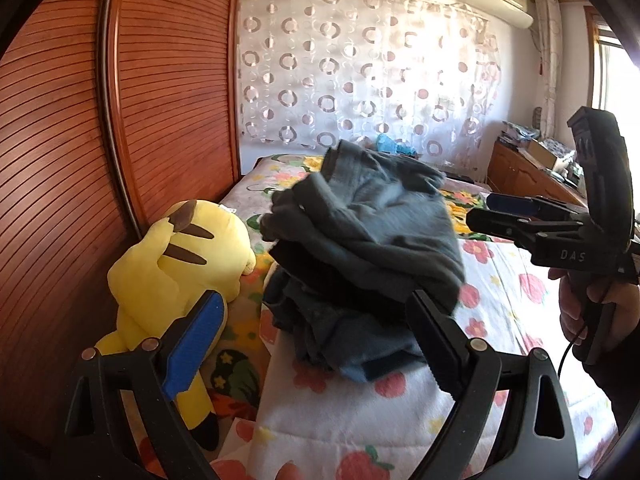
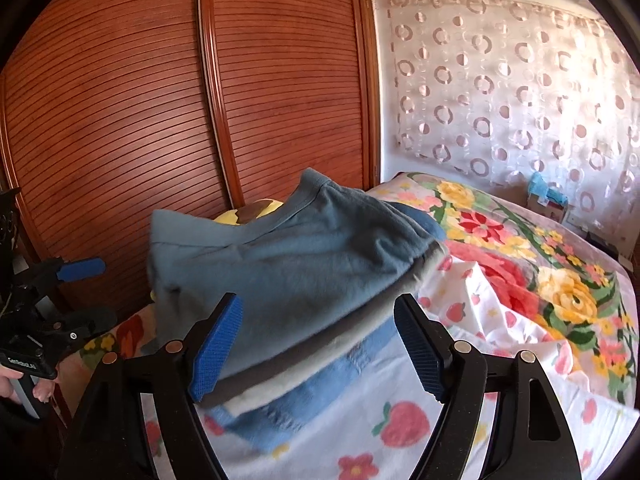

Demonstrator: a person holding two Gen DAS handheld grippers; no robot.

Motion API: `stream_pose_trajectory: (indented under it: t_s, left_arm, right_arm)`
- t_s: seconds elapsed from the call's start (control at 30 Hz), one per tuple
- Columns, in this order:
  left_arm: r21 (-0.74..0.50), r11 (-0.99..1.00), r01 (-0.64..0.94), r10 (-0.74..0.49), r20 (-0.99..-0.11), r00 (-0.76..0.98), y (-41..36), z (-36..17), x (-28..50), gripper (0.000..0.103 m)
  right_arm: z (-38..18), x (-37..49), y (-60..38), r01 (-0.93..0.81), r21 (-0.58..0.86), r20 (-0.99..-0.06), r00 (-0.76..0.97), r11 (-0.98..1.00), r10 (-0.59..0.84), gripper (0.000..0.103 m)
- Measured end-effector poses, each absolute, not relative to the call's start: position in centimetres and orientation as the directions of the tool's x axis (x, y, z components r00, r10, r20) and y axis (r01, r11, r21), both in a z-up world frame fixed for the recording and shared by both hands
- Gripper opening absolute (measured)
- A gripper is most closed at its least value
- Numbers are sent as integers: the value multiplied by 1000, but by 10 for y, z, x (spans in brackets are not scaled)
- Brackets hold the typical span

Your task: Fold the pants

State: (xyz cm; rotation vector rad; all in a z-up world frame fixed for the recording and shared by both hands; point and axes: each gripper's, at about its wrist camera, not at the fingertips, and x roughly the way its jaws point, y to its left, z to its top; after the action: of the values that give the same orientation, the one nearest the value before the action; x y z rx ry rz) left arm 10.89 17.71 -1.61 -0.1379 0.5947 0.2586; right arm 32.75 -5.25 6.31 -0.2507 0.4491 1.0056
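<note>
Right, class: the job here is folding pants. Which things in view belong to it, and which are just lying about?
Belongs to the job:
- blue-grey pants, on the clothes pile
- left gripper, jaws open
- right gripper, jaws open

Just lying about:
- yellow plush toy
- floral bedspread
- wooden wardrobe doors

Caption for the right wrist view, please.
Open right gripper facing folded blue pants atop a clothes stack on the floral bed.

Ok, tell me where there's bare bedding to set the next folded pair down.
Free: the strawberry-print sheet in front of the stack of folded pants, and the floral blanket to its right. Crowded: the wardrobe side, where the yellow plush toy lies against the stack.
</note>
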Motion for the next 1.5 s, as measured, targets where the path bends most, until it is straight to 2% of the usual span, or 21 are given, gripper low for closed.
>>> stream_pose_trajectory:
  t_s: [0.7,1.07,1.5]
  left_arm:
    - [-26,996,-88,59,-545,837,92,-13,73,93]
    - [-25,999,-24,6,-543,840,46,-10,57,93]
    - [-20,999,38,-43,-556,830,-2,-16,62,93]
  right_arm:
    - [59,202,-158,-725,27,-431,612,688,663,84]
    - [52,135,-220,-618,51,-398,707,784,584,94]
    - [50,96,-231,-465,58,-409,796,883,446,97]
